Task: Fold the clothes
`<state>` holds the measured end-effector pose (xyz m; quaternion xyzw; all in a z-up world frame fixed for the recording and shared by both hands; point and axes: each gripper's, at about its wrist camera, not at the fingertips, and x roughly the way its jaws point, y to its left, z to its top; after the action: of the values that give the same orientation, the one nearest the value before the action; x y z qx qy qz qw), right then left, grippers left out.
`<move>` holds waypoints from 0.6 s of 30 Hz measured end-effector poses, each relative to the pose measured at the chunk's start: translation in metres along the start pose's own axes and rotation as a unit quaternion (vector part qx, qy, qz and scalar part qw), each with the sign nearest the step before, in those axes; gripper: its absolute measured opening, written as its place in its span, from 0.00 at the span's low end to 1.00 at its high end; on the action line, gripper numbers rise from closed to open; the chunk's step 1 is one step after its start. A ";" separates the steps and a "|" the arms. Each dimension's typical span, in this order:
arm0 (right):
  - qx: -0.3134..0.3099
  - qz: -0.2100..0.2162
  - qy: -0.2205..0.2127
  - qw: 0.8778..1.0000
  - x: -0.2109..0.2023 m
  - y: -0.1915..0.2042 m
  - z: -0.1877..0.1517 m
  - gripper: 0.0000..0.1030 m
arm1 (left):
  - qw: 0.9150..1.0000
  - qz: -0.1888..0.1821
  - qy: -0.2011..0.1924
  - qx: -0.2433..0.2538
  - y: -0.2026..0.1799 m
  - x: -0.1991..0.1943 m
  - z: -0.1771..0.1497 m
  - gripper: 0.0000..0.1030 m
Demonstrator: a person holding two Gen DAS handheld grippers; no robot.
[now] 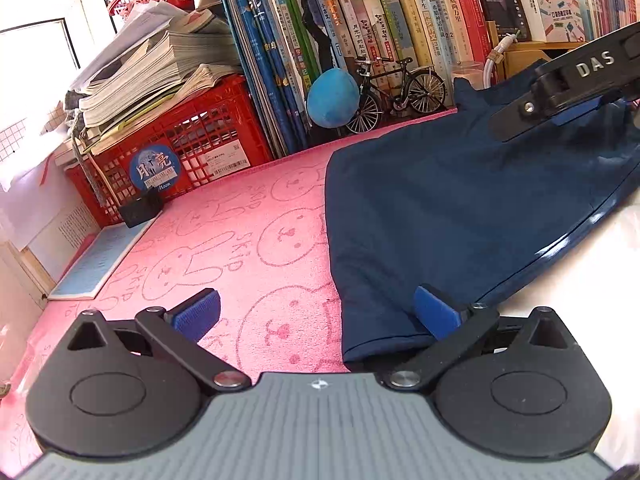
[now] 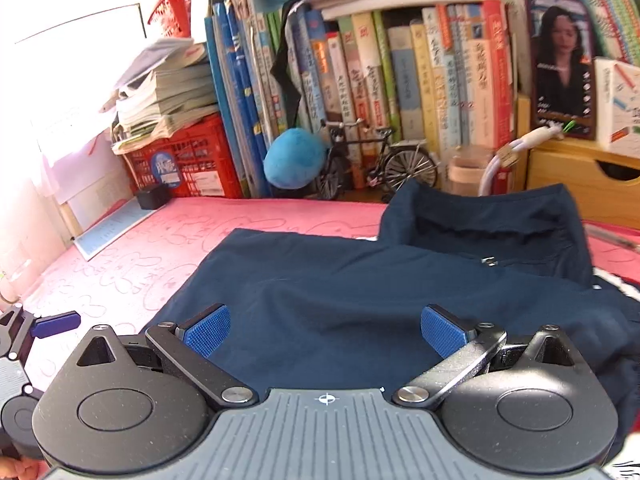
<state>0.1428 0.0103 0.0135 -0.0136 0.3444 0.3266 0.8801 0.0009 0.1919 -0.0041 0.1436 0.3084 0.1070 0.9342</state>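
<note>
A dark navy garment (image 1: 460, 208) lies spread on the pink rabbit-print cloth (image 1: 224, 240). My left gripper (image 1: 318, 314) is open at the garment's near left edge; its right pad (image 1: 436, 316) rests over the fabric and its left pad (image 1: 198, 314) over the pink cloth. My right gripper (image 2: 326, 334) is open and empty, just above the garment (image 2: 360, 300), which shows a folded part with a zipper at the back right. The right gripper also shows in the left wrist view (image 1: 560, 96), over the garment's far right part. The left gripper's fingertip (image 2: 56, 326) shows at the right wrist view's left edge.
A red crate (image 1: 176, 152) under stacked papers stands at the back left. A row of books (image 1: 380, 32), a blue plush ball (image 1: 332, 98) and a model bicycle (image 1: 396, 92) line the back edge. A wooden drawer box (image 2: 580, 176) is at back right. A blue-white card (image 1: 96, 260) lies left.
</note>
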 end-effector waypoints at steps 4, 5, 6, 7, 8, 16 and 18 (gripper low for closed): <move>0.004 -0.060 0.015 0.998 0.005 -0.027 -0.007 1.00 | 1.000 -0.013 0.005 -0.013 0.006 0.002 0.001 1.00; 0.005 -0.081 0.013 0.997 0.001 -0.039 -0.011 1.00 | 1.000 -0.020 0.008 -0.021 0.009 0.003 0.001 1.00; 0.008 -0.102 0.011 0.995 -0.001 -0.051 -0.015 1.00 | 0.999 -0.028 0.012 -0.029 0.012 0.005 0.001 1.00; 0.013 -0.123 0.009 0.992 -0.002 -0.063 -0.019 1.00 | 0.998 -0.038 0.016 -0.038 0.016 0.006 0.002 1.00; 0.009 -0.133 0.008 0.991 -0.002 -0.070 -0.023 1.00 | 0.997 -0.048 0.019 -0.052 0.023 0.005 0.005 1.00; -0.016 -0.121 0.007 0.992 0.000 -0.075 -0.036 1.00 | 0.993 -0.060 -0.036 -0.100 0.044 0.003 0.078 1.00; -0.017 -0.121 0.007 0.992 0.001 -0.074 -0.035 1.00 | 0.996 -0.055 -0.029 -0.059 0.017 0.025 0.093 1.00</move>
<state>0.1659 -0.0559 -0.0283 -0.0724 0.3412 0.2229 0.9103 0.0752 0.1962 0.0597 0.0738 0.2815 0.0692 0.9542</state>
